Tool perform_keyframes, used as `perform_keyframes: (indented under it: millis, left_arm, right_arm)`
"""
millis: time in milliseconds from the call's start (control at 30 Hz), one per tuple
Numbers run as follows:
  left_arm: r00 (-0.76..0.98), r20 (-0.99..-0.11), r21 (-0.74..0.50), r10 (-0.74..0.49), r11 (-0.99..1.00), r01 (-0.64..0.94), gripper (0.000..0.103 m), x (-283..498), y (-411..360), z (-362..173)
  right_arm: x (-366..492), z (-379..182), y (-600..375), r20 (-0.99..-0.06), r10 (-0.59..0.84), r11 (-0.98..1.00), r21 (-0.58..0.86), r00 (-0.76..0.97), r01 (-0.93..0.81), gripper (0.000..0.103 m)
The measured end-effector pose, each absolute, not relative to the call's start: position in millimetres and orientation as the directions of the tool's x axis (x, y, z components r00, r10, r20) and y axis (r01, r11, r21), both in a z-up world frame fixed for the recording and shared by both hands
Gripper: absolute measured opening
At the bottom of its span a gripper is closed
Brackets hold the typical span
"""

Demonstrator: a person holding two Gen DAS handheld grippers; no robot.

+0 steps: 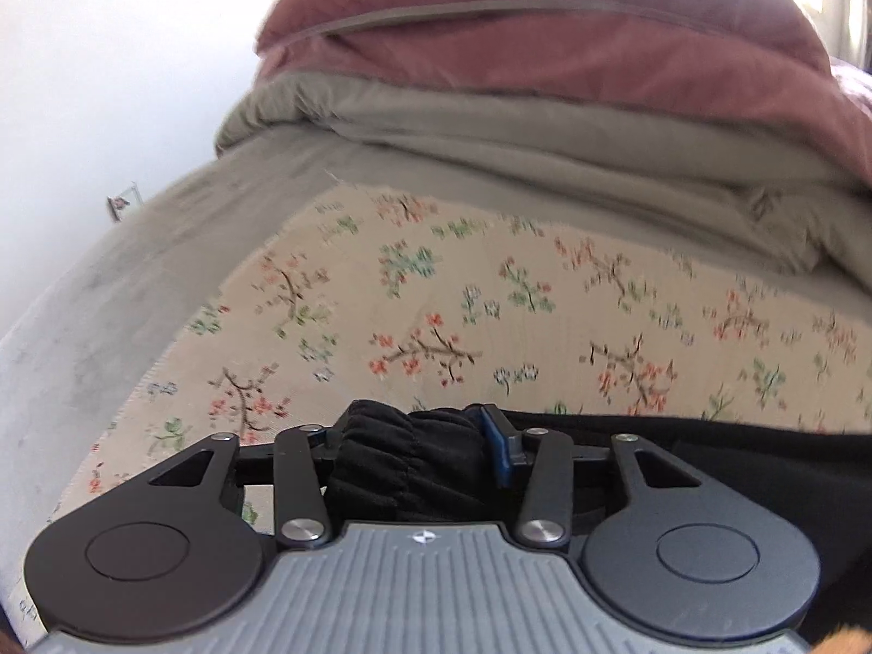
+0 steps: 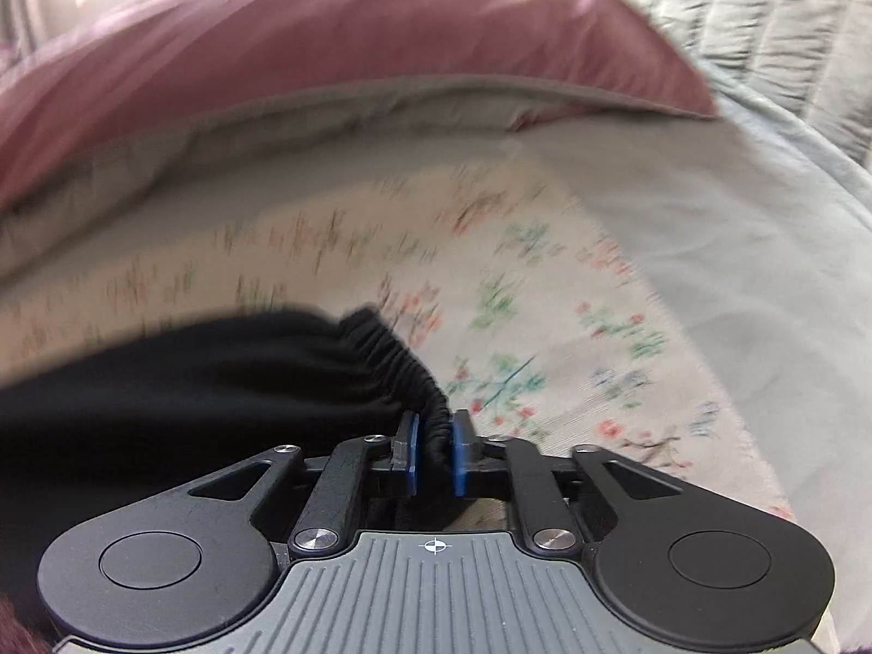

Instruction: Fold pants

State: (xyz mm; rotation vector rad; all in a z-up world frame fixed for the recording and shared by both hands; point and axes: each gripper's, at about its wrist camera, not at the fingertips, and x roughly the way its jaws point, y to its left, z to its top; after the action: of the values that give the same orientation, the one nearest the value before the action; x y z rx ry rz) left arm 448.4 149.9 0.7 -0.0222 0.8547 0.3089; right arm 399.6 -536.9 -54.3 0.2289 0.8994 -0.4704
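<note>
The black pants point(image 1: 708, 463) lie along the near edge of a floral sheet point(image 1: 436, 294) on a bed. Their gathered elastic waistband is bunched between the fingers of my left gripper point(image 1: 411, 444), which is shut on it; the left pad is hidden by cloth. In the right wrist view the pants point(image 2: 218, 381) spread out to the left. The ruched waistband edge runs down between the blue pads point(image 2: 459, 449) of my right gripper point(image 2: 434, 447), which is shut on it.
A folded grey-green duvet point(image 1: 518, 141) and a dusty-pink pillow point(image 1: 545, 38) are stacked at the far side of the bed. A pale quilted cover point(image 2: 763, 27) lies at the right. The bed's left edge borders a white wall point(image 1: 82, 82).
</note>
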Motion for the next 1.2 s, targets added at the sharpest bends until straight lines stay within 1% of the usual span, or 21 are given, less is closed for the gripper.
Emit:
perform_keyframes:
  millis: [67,100,133,267,367,400,433,467,500,533,567,600,633,700,767,833,900,1000,1067,1133,1200]
  left_arm:
    - [0.586,-0.778,0.095,0.227,0.964,-0.248,0.061,454,155,-5]
    - [0.573,-0.793,0.081,0.205,0.969,-0.234,0.067,456,159,-7]
    - [0.567,-0.802,0.066,0.186,0.972,-0.226,0.072,458,161,-8]
    - [0.607,-0.786,-0.004,0.120,0.980,-0.200,0.088,462,170,-2]
    - [0.568,-0.805,0.084,0.171,0.981,-0.176,0.090,472,161,-13]
    - [0.565,-0.806,0.095,0.176,0.981,-0.169,0.090,473,159,-16]
    - [0.569,-0.805,0.090,0.169,0.982,-0.165,0.084,472,157,-20]
    - [0.575,-0.804,0.074,0.156,0.984,-0.164,0.080,471,156,-23]
    - [0.585,-0.799,0.057,0.142,0.985,-0.161,0.065,471,157,-24]
    - [0.594,-0.795,0.045,0.127,0.988,-0.150,0.053,470,157,-24]
    - [0.600,-0.789,0.048,0.127,0.988,-0.146,0.051,470,156,-23]
    - [0.607,-0.783,0.058,0.138,0.987,-0.149,0.031,471,156,-21]
    - [0.609,-0.776,0.071,0.166,0.982,-0.177,0.020,471,156,-17]
    - [0.614,-0.763,0.071,0.202,0.970,-0.232,0.019,468,160,-6]
    - [0.650,-0.741,0.031,0.166,0.976,-0.214,0.018,456,164,7]
    - [0.677,-0.718,0.035,0.162,0.980,-0.198,0.018,441,167,20]
    - [0.701,-0.699,-0.029,0.143,0.973,-0.228,0.017,426,178,32]
    - [0.776,-0.622,-0.118,0.108,0.966,-0.229,0.017,403,194,59]
    - [0.863,-0.503,-0.183,0.045,0.970,-0.157,0.017,377,201,81]
    - [0.934,-0.350,-0.268,-0.073,0.963,-0.025,0.017,334,213,94]
    - [0.939,-0.287,-0.292,-0.190,0.951,0.103,0.020,294,226,91]
  right_arm:
    - [405,-52,-543,-0.784,-0.295,0.862,0.028,0.546,0.506,0.042]
    - [406,-50,-549,-0.780,-0.295,0.848,0.052,0.551,0.527,0.057]
    - [409,-48,-554,-0.776,-0.289,0.837,0.079,0.561,0.541,0.064]
    - [425,-39,-558,-0.763,-0.258,0.841,0.125,0.592,0.527,0.063]
    - [448,-47,-547,-0.781,-0.245,0.864,0.093,0.575,0.495,0.062]
    - [456,-54,-546,-0.796,-0.246,0.867,0.074,0.553,0.492,0.058]
    - [463,-61,-540,-0.806,-0.249,0.874,0.052,0.538,0.483,0.044]
    - [466,-67,-536,-0.802,-0.250,0.883,0.041,0.542,0.467,0.036]
    - [468,-68,-529,-0.789,-0.276,0.887,0.011,0.550,0.461,0.034]
    - [471,-68,-522,-0.781,-0.295,0.893,-0.020,0.550,0.450,0.028]
    - [474,-67,-516,-0.775,-0.311,0.897,-0.048,0.550,0.440,0.026]
    - [475,-64,-512,-0.768,-0.326,0.898,-0.068,0.551,0.435,0.024]
    - [474,-58,-509,-0.753,-0.339,0.895,-0.073,0.565,0.440,0.022]
    - [466,-36,-509,-0.711,-0.347,0.886,-0.036,0.612,0.462,0.020]
    - [456,-8,-510,-0.664,-0.350,0.884,-0.002,0.660,0.467,0.019]
    - [441,23,-509,-0.625,-0.337,0.892,0.028,0.704,0.452,0.019]
    - [429,44,-510,-0.606,-0.327,0.895,0.046,0.725,0.443,0.019]
    - [398,75,-511,-0.561,-0.305,0.900,0.093,0.770,0.425,0.019]
    - [371,91,-513,-0.514,-0.297,0.901,0.129,0.805,0.415,0.019]
    - [329,97,-515,-0.442,-0.253,0.899,0.222,0.861,0.378,0.019]
    - [279,90,-515,-0.395,-0.208,0.905,0.269,0.895,0.330,0.019]
